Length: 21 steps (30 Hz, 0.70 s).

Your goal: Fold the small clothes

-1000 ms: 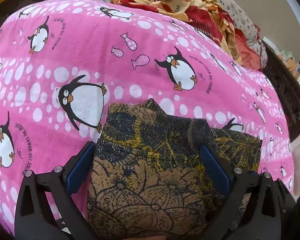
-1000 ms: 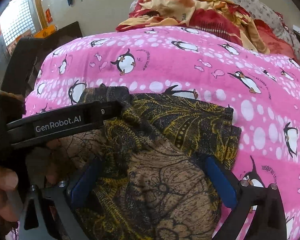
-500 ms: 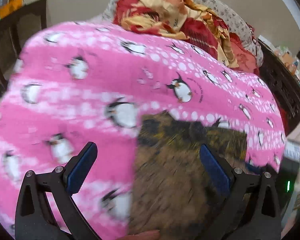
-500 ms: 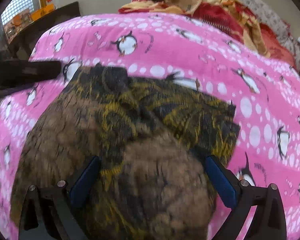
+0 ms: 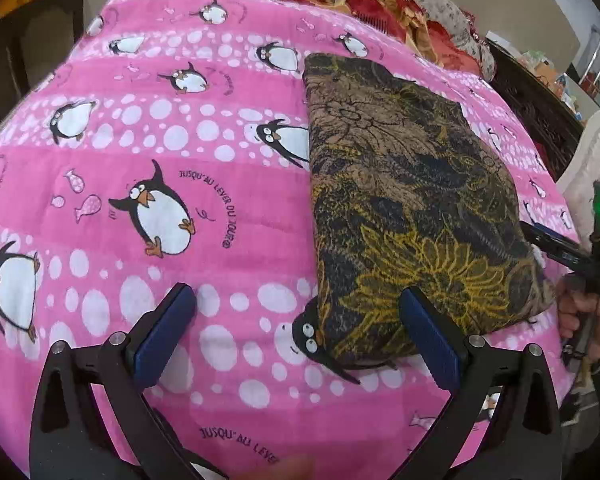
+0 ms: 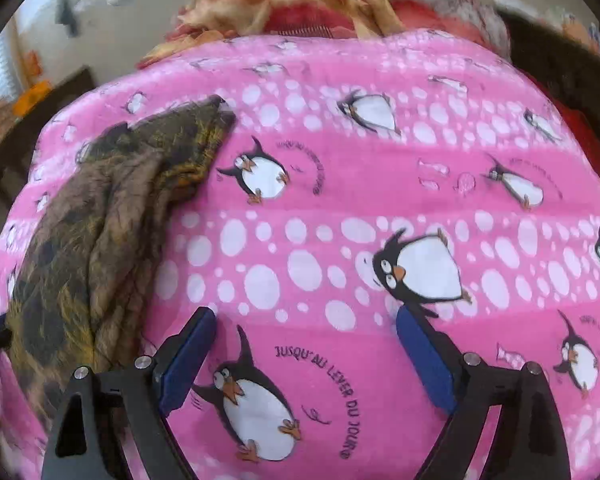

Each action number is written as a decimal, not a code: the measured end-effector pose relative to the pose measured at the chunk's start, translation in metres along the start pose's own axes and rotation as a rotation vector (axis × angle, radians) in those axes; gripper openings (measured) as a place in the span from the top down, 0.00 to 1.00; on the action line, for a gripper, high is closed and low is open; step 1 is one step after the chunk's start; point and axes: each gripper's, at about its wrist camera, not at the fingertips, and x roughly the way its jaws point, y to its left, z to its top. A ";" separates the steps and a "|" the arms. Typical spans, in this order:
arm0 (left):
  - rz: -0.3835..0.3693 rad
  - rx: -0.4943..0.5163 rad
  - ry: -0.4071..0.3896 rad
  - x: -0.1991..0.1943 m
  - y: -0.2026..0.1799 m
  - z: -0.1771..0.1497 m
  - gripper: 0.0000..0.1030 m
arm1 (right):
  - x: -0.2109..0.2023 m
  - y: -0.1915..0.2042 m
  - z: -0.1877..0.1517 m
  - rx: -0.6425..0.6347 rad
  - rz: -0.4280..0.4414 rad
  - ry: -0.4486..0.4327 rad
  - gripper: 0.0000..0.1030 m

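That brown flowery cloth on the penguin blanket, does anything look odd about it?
Nothing stands out. The brown cloth lies folded on the pink blanket, its layered edges bunched slightly. Neither hand-held gripper holds anything.
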 end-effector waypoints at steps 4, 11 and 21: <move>-0.013 -0.021 -0.033 -0.001 0.002 -0.006 0.01 | 0.010 0.024 0.001 -0.103 -0.089 0.058 0.00; -0.189 0.011 -0.031 -0.014 -0.007 -0.026 0.01 | 0.006 0.030 0.002 -0.108 -0.108 0.049 0.00; -0.148 -0.107 -0.042 -0.021 -0.007 0.014 0.01 | 0.008 0.025 0.000 -0.101 -0.100 0.043 0.00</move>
